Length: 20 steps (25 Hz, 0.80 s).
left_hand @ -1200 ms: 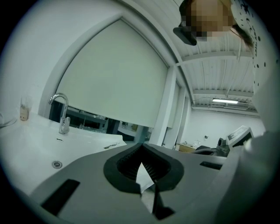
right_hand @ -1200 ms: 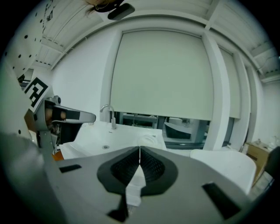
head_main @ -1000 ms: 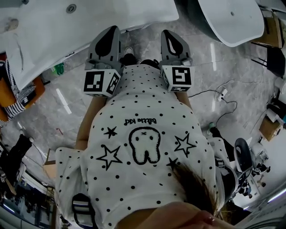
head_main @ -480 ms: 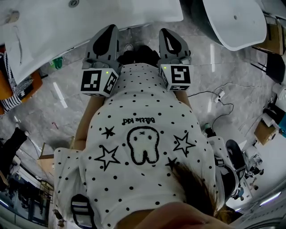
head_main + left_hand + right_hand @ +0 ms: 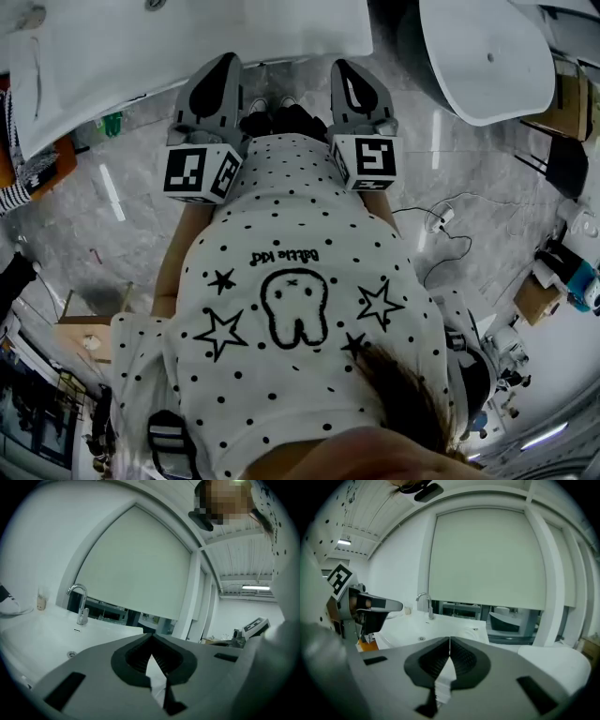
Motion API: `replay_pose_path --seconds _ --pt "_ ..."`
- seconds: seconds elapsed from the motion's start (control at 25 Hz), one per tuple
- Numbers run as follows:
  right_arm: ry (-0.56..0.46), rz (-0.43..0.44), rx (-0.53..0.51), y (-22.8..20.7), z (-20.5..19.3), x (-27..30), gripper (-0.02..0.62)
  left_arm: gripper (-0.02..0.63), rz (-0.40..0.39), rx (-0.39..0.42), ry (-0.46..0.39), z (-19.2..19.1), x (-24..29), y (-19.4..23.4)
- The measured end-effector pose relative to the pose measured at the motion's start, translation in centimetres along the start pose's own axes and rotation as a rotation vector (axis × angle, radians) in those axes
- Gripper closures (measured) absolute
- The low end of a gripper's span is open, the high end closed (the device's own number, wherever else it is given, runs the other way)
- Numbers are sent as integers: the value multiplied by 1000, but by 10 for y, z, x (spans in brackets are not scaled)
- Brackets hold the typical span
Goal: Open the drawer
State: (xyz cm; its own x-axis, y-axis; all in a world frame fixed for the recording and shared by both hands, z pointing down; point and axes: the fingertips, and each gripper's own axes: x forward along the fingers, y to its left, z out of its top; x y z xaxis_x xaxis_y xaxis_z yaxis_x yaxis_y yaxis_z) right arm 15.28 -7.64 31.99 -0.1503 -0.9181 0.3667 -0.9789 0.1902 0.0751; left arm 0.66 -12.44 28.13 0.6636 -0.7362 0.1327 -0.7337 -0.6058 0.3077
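No drawer shows in any view. In the head view both grippers are held out side by side in front of the person's dotted shirt, above the grey floor. My left gripper (image 5: pixel 223 64) points towards the white basin counter (image 5: pixel 141 47) and is shut with nothing in it. My right gripper (image 5: pixel 345 71) is level with it, also shut and empty. In the left gripper view the jaws (image 5: pixel 151 638) meet at the tip, with the counter (image 5: pixel 51 637) and its tap (image 5: pixel 80 605) beyond. The right gripper view shows shut jaws (image 5: pixel 449 641) and the left gripper (image 5: pixel 370 606) at the left.
A white bathtub (image 5: pixel 487 47) stands at the upper right. Cables (image 5: pixel 441 220) lie on the marble floor (image 5: pixel 122 234), with boxes and clutter along both sides. A large window blind (image 5: pixel 487 555) fills the wall behind the counter (image 5: pixel 436 627).
Both grippers have edged slightly forward towards the counter, staying shut. The head view has drifted, so the floor clutter has shifted in the picture.
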Motion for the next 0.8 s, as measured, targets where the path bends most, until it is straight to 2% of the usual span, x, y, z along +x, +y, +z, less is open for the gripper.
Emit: replay_pose_path --seconds 0.28,0.4,0.6,0.8 --pt "-21 31 -20 -44 -8 -25 581 601 43 -6 -18 -11 10 -48" --pt "-35 45 -28 -50 -9 -32 581 601 57 -7 -28 -15 7 -58" --pt "-56 54 -40 -49 -18 -29 581 601 92 16 -49 -31 -1 -53" --pt "-67 62 -66 -48 -10 -21 581 601 94 17 -68 -22 6 -46"
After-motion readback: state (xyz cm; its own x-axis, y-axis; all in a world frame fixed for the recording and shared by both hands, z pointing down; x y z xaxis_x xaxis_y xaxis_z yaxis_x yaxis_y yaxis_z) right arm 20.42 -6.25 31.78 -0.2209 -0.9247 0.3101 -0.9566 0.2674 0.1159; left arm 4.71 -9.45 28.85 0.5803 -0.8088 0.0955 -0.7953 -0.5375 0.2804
